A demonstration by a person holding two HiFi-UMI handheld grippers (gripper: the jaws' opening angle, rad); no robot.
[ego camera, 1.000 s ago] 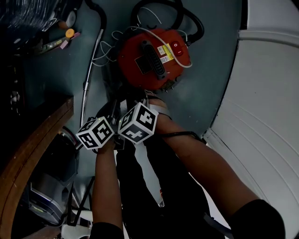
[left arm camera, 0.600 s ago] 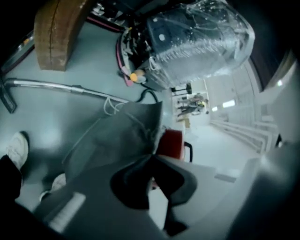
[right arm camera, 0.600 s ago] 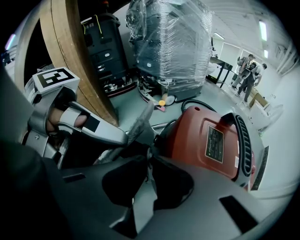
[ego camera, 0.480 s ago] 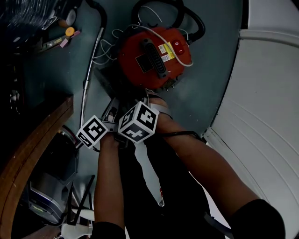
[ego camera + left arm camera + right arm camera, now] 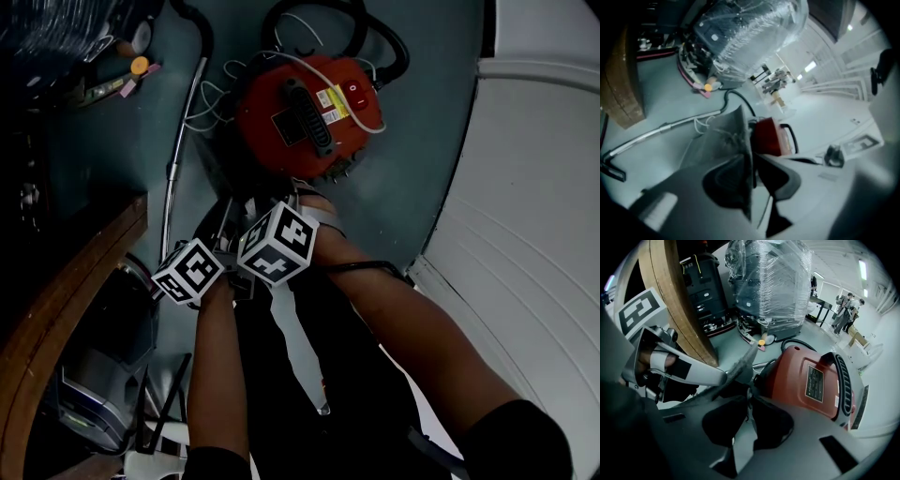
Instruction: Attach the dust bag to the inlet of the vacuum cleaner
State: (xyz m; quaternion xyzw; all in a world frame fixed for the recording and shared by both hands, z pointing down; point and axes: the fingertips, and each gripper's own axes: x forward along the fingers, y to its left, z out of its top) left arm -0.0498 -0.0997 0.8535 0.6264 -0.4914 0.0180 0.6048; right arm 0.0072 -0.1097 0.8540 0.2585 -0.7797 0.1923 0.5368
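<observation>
The red vacuum cleaner (image 5: 305, 117) lies on the grey floor just beyond both grippers. A grey fabric dust bag (image 5: 724, 140) hangs between them, its edge pinched in both sets of jaws. My left gripper (image 5: 752, 171) is shut on the bag, with the vacuum cleaner (image 5: 771, 136) right behind the fabric. My right gripper (image 5: 749, 411) is shut on the same bag (image 5: 740, 364) close to the vacuum cleaner's (image 5: 811, 380) side. In the head view the two marker cubes sit side by side, the left gripper (image 5: 211, 246) next to the right gripper (image 5: 255, 214); the inlet is hidden.
A metal wand tube (image 5: 178, 150) lies on the floor to the left, and a black hose (image 5: 375, 28) loops behind the vacuum. A curved wooden edge (image 5: 66, 300) stands at the left, a white curved wall (image 5: 534, 234) at the right. A plastic-wrapped machine (image 5: 773, 282) stands further off.
The left gripper's cube twisted a little and settled back near where it was. The right gripper and the vacuum cleaner have stayed put.
</observation>
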